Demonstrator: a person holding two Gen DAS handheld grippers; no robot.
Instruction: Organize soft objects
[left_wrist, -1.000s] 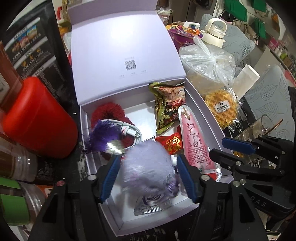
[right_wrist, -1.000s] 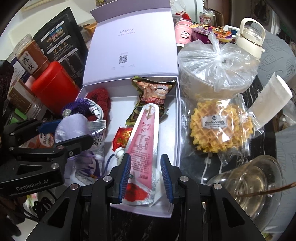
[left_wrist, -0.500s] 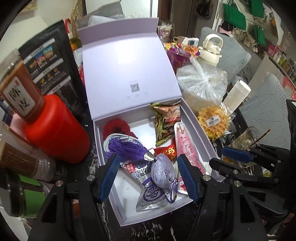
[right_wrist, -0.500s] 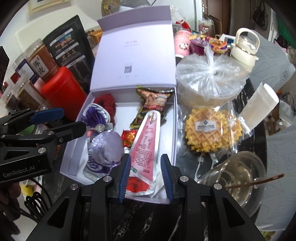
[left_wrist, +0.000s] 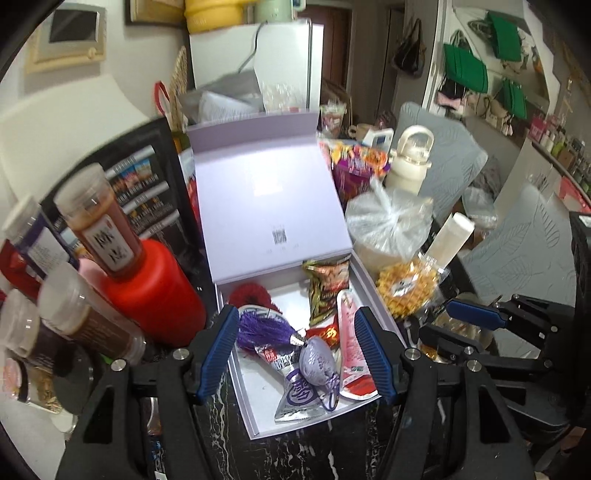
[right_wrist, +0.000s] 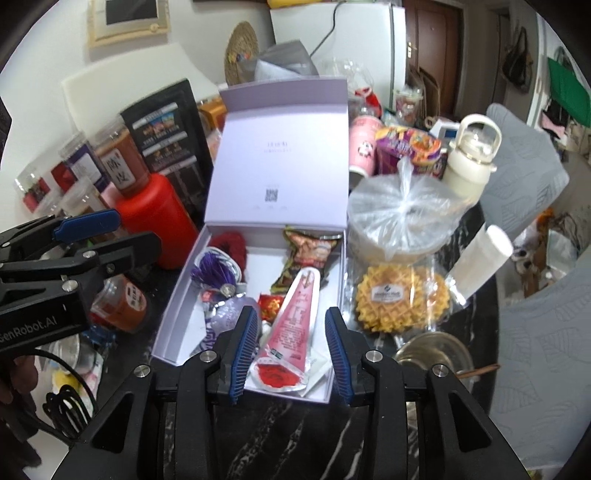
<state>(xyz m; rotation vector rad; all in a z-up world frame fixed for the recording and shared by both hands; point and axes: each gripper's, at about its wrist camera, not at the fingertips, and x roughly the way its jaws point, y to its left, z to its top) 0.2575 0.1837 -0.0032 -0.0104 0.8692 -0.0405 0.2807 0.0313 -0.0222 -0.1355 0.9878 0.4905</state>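
Right wrist view: the open lilac box (right_wrist: 184, 295), lid upright, holds a pink pouch (right_wrist: 295, 317), a snack packet (right_wrist: 308, 254), a purple sachet (right_wrist: 231, 314) with tassel (right_wrist: 214, 271), and a red scrunchie (right_wrist: 231, 242). Above the box, the right gripper (right_wrist: 291, 349) is opening, empty; the left gripper (left_wrist: 299, 356) gapes, empty. The box sits on a black marble table (right_wrist: 295, 435), a red canister (right_wrist: 159, 218) at its left.

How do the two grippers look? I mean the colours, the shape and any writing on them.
Both are black plastic frames with silver bolts. Each finger ends in a ribbed blue pad. The left gripper, seen from the right camera, carries white lettering "GenRobot.AI" and a black cable below it. The right gripper has the same build.
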